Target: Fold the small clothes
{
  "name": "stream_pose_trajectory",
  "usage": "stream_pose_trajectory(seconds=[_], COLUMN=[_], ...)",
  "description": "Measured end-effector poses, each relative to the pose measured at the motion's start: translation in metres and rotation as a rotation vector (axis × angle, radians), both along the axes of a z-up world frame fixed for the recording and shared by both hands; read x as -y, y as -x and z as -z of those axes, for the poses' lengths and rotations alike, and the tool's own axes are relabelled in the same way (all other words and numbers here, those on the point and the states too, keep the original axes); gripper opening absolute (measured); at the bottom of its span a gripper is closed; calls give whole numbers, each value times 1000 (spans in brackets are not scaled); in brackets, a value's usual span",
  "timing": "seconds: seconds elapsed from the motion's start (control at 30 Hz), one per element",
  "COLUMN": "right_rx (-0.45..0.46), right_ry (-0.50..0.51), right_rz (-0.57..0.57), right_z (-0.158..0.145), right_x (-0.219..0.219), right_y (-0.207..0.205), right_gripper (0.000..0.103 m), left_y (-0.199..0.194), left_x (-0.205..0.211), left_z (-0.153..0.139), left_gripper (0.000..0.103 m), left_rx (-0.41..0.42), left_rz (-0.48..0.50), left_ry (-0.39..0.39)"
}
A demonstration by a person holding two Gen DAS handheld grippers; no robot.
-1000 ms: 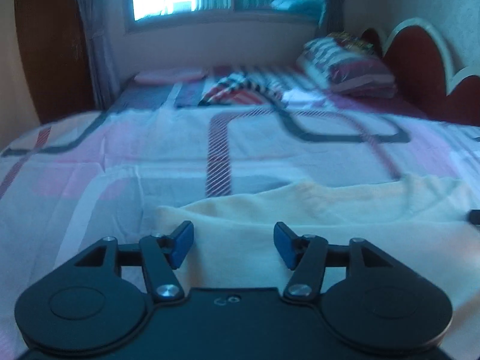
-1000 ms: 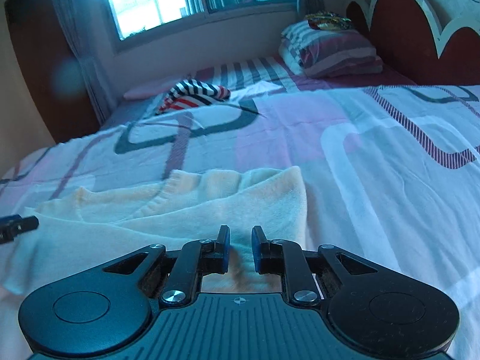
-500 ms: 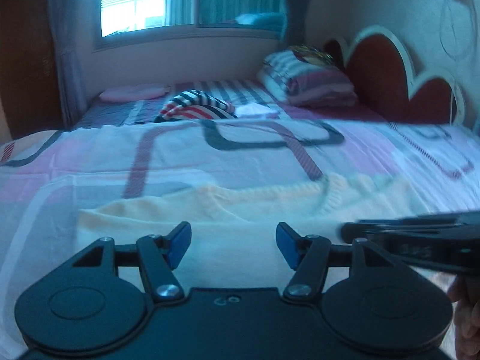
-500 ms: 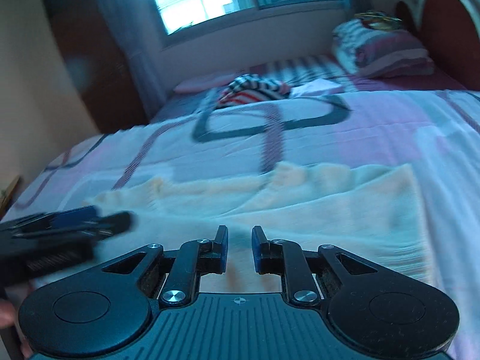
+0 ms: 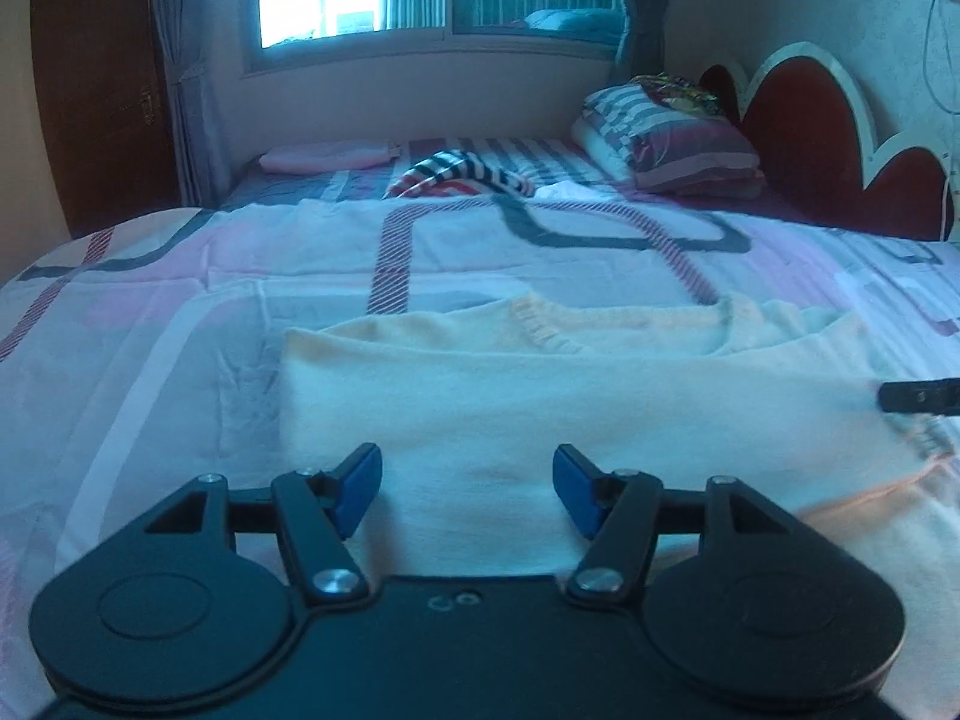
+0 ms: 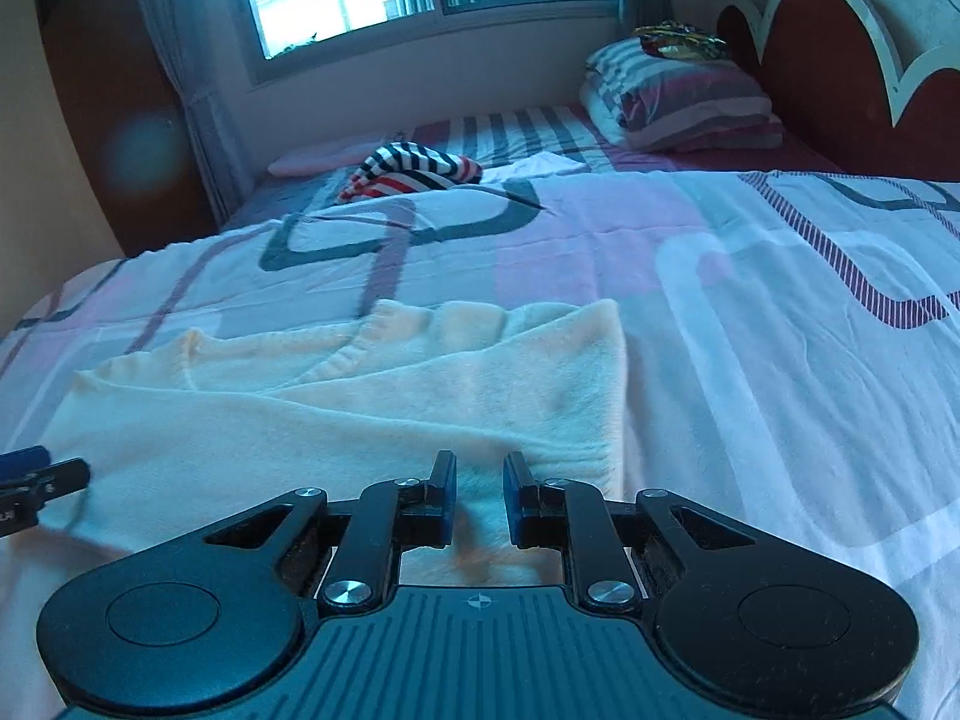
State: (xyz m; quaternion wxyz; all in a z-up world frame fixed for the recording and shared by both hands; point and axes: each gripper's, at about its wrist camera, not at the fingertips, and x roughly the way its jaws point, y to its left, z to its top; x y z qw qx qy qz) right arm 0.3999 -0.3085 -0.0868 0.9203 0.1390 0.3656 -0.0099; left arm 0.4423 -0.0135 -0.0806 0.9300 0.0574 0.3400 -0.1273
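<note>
A cream knitted sweater [image 5: 540,396] lies folded across the bedspread, its ribbed collar at the far edge; it also shows in the right wrist view [image 6: 372,414]. My left gripper [image 5: 468,483] is open, its blue pads wide apart just above the sweater's near part. My right gripper [image 6: 479,495] has its jaws close together with a narrow gap, over the sweater's near right edge; I cannot tell whether cloth is pinched. The right gripper's tip shows at the right edge of the left view [image 5: 918,397], and the left gripper's tip at the left edge of the right view [image 6: 36,477].
The bed carries a patterned pink, white and grey bedspread [image 5: 180,312]. A striped garment [image 5: 462,180], a pink item [image 5: 324,157] and a stack of striped pillows [image 5: 672,147] lie at the far end. The red headboard [image 5: 804,138] stands at right.
Both grippers swung sideways over the sweater and came back. The left view now faces the sweater's left half. The jaws of both kept the same spacing.
</note>
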Motion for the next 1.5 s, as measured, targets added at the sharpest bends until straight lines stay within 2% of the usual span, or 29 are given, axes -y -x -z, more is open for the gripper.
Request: stream_pose_trajectory(seconds=[0.1,0.2,0.43,0.87,1.13,1.2,1.23,1.27,1.3,1.5], right_rx=[3,-21,-16,-13,-35,-37,-37,-35,-34,-19], right_ry=[-3,31,26,2,4,22,28,33,33,13], right_rz=[-20,-29,-23,-104,-118,-120,-120,-121,-114,-82], right_z=[-4,3,3,12,11,11,10,9,8,-6], right_x=[-7,-7,8,21,22,19,17,17,16,9], right_y=[17,30,41,37,33,34,34,35,38,83], right_gripper=[17,16,16,16,16,16,17,17,17,20], left_y=[14,16,25,23,21,23,24,27,31,81], left_x=[5,3,6,21,23,23,23,24,23,-6], left_z=[0,12,13,16,16,16,15,17,17,11], left_gripper=[63,63,63,67,69,70,76,83,85,84], left_rx=[0,-54,-63,-75,-85,-83,-84,-87,-78,-60], left_rz=[8,-13,-47,-118,-108,-97,-94,-94,-94,-93], left_ry=[-8,-33,-68,-135,-164,-174,-186,-216,-234,-211])
